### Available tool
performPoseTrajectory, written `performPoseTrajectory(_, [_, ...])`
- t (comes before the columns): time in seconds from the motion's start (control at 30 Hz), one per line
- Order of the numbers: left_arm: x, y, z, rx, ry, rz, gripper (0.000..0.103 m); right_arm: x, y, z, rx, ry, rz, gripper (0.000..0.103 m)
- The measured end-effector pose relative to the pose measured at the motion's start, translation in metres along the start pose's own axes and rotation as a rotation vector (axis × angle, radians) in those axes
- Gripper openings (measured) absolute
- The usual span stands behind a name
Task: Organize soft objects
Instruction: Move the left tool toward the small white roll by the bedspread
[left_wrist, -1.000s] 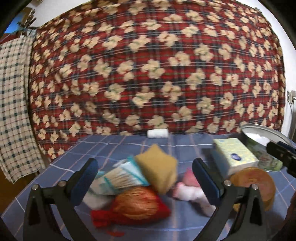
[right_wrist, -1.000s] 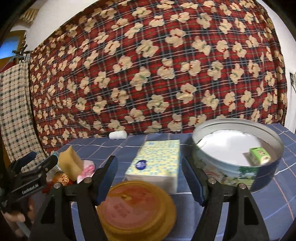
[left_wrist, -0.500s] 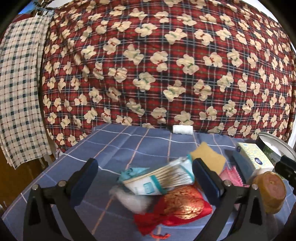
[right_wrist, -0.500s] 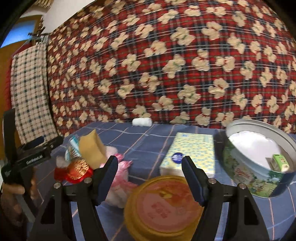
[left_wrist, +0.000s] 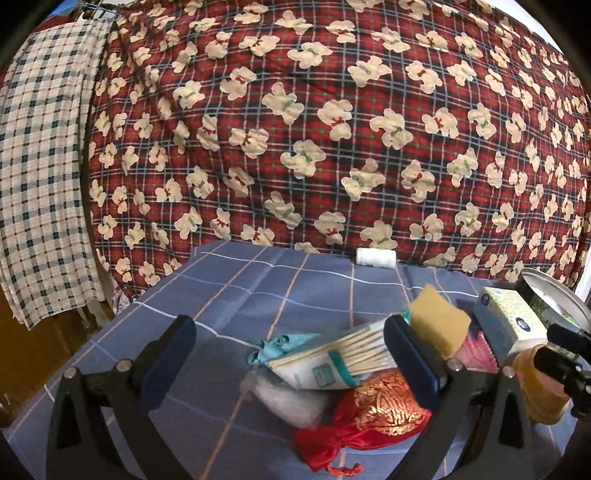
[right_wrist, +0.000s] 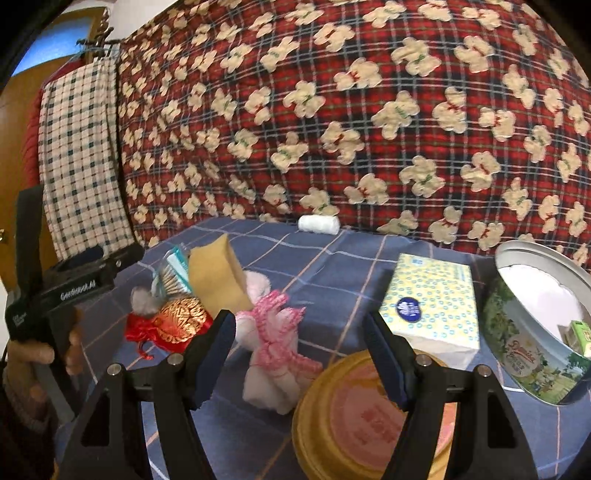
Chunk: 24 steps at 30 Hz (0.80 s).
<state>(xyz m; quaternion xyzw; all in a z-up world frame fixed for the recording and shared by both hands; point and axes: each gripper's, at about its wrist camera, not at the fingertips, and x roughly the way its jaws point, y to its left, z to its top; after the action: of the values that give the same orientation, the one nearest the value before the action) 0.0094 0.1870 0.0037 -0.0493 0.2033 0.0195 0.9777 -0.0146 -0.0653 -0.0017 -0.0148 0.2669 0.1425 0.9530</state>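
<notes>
Both grippers empty, jaws apart: left gripper (left_wrist: 291, 354), right gripper (right_wrist: 301, 350); soft pile (right_wrist: 207, 295) heaped left of tin (right_wrist: 532, 362); risk: tangled items drag neighbours when 1 is lifted.

The sponge (right_wrist: 218, 280) stands behind the drawstring pouch (right_wrist: 177, 323), left of the tissue pack (right_wrist: 432, 306). The tin (right_wrist: 532, 354) sits right of that pack; the lid (right_wrist: 365, 417) lies before it.

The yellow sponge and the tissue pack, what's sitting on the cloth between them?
In the right wrist view, a pink frilly cloth bundle lies between the yellow sponge and the tissue pack, with bare blue cloth behind it.
</notes>
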Motion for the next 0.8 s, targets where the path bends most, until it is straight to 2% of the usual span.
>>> performPoseTrajectory(0.1, [0.007, 0.006, 0.019, 0.032, -0.01, 0.023, 0.103, 0.0, 0.005, 0.008, -0.011, -0.014, -0.001, 0.073])
performPoseTrajectory(0.27, [0.039, -0.003, 0.063, 0.103, 0.04, -0.043, 0.103, 0.003, 0.006, 0.019, 0.014, -0.029, 0.013, 0.073])
performPoseTrajectory(0.47, [0.109, -0.06, 0.093, 0.216, 0.209, -0.142, 0.103, 0.003, 0.004, 0.012, -0.005, -0.049, -0.036, 0.073])
performPoseTrajectory(0.67, [0.179, -0.098, 0.108, 0.213, 0.355, -0.167, 0.103, -0.009, -0.008, 0.008, 0.002, -0.083, -0.078, 0.073])
performPoseTrajectory(0.77, [0.21, -0.116, 0.112, 0.245, 0.452, -0.194, 0.103, -0.004, -0.014, 0.005, 0.035, -0.067, -0.057, 0.073])
performPoseTrajectory(0.8, [0.219, -0.12, 0.113, 0.25, 0.468, -0.182, 0.103, -0.001, -0.015, 0.004, 0.039, -0.055, -0.052, 0.073])
